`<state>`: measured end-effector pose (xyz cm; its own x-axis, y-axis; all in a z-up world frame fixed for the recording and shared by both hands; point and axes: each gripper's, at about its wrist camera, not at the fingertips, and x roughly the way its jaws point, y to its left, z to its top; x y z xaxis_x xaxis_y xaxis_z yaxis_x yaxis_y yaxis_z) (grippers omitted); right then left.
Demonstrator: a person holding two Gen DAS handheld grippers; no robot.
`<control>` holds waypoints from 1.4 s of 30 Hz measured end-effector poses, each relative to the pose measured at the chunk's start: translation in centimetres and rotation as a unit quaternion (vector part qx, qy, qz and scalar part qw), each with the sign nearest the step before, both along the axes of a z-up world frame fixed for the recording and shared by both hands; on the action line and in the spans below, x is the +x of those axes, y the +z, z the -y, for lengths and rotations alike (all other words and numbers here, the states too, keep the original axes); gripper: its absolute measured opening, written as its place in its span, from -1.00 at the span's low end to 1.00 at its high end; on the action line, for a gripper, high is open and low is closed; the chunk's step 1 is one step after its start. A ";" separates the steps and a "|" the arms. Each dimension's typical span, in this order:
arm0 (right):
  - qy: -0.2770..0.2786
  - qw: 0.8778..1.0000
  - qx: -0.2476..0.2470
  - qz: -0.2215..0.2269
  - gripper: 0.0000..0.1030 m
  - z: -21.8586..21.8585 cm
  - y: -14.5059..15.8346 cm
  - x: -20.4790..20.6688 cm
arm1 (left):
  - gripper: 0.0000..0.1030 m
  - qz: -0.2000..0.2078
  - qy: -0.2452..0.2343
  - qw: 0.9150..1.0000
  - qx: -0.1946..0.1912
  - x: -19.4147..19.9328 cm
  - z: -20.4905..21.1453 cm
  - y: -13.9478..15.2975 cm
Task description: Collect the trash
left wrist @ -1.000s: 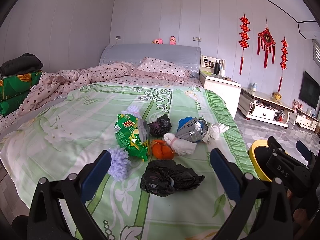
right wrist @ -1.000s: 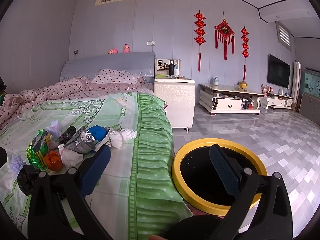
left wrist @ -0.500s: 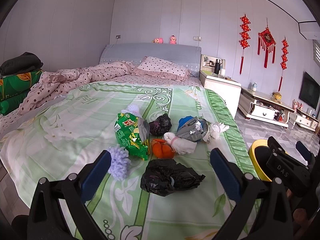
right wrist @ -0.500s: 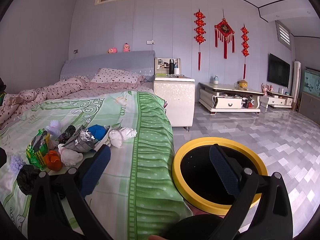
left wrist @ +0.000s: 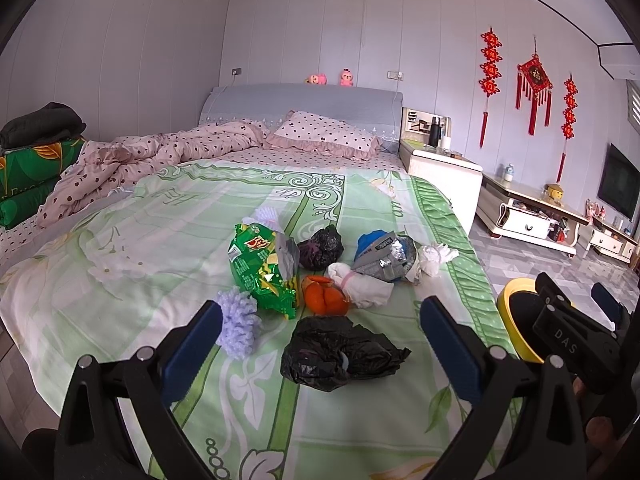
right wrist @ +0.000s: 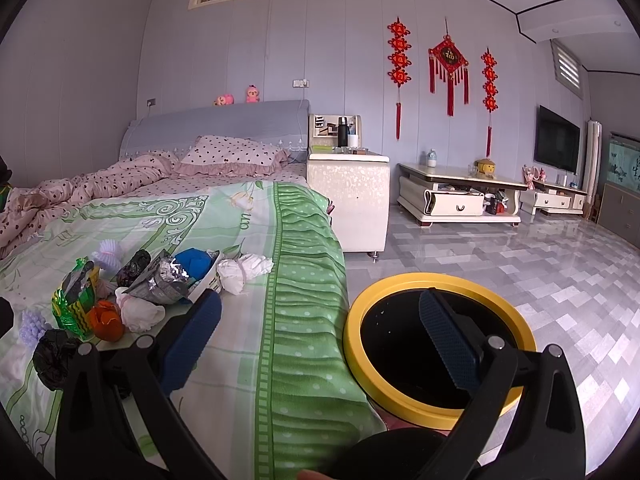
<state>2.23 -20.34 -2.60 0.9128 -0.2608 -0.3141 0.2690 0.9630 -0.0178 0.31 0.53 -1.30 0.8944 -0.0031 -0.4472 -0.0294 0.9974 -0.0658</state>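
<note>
Both hand-held grippers gape wide, empty: left hand-held gripper (left wrist: 320, 344) above the crumpled black bag (left wrist: 338, 354), right hand-held gripper (right wrist: 320, 334) beside the yellow-rimmed bin (right wrist: 436, 416).

The bed (left wrist: 168, 240) wears a green floral sheet (left wrist: 280, 420). Trash clusters at its middle in the left wrist view: a black bag (left wrist: 340, 354) at 6 o'clock, a lilac puff (left wrist: 238, 322) at 8, a green chip bag (left wrist: 262, 270) at 10, a small dark bag (left wrist: 322, 246) at 12, a foil wrapper (left wrist: 384, 258) at 2 with a white tissue (left wrist: 436, 256) beside it, and an orange peel (left wrist: 324, 296) touching a white wad (left wrist: 362, 288) at the centre. A pink quilt (left wrist: 152, 160) and pillow (left wrist: 324, 136) lie at the head. The tiled floor (right wrist: 540, 280) carries a yellow-rimmed bin (right wrist: 356, 328) beside the bed.
</note>
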 end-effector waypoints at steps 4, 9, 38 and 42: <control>0.000 1.000 0.000 -0.001 0.85 0.0 0.0 0.0 | 0.86 -0.001 0.000 1.000 -0.001 0.0 0.0 0.0; 0.000 1.000 0.001 -0.001 0.85 0.0 0.0 0.0 | 0.86 -0.001 0.000 1.000 -0.001 0.0 0.0 -0.1; 0.012 1.000 0.008 -0.001 0.85 -0.2 0.1 -0.2 | 0.86 -0.029 0.032 0.999 -0.005 0.9 -1.2 -0.6; 0.034 0.999 0.005 -0.017 0.85 -0.9 0.1 -0.2 | 0.86 -0.050 0.053 0.997 -0.013 1.7 -2.5 -0.8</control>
